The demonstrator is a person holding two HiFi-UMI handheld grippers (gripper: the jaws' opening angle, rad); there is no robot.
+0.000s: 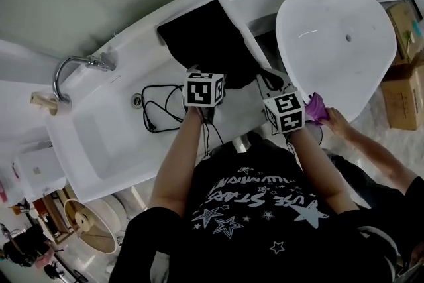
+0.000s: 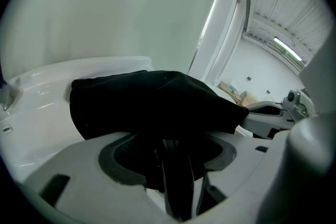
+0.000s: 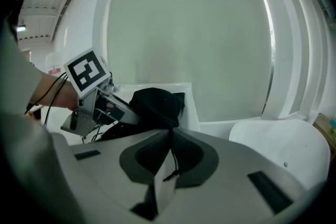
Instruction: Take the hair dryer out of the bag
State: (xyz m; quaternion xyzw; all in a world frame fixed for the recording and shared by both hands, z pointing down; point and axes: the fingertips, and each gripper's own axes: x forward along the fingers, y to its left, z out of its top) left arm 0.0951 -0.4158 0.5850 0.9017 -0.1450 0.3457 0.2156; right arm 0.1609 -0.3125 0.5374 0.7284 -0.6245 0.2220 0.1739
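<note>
A black fabric bag [image 1: 209,43] lies on the white counter [image 1: 132,56] behind the sink. My left gripper [image 1: 199,73] is at its near edge, jaws open wide at the bag's mouth [image 2: 157,107]. A dark oblong part [image 2: 178,181], likely the hair dryer's handle or cord end, runs out of the bag between the pads without touching them. The rest of the hair dryer is hidden in the bag. Its black cable [image 1: 159,109] lies coiled in the sink. My right gripper [image 1: 270,81] is shut on the bag's right edge [image 3: 157,105], with a thin black string [image 3: 171,170] between its pads.
A chrome tap [image 1: 73,66] stands left of the sink basin [image 1: 99,136]. A large white tub [image 1: 334,36] sits to the right. A hand holding something purple [image 1: 317,108] is beside my right gripper. Cardboard boxes [image 1: 404,89] stand at the far right.
</note>
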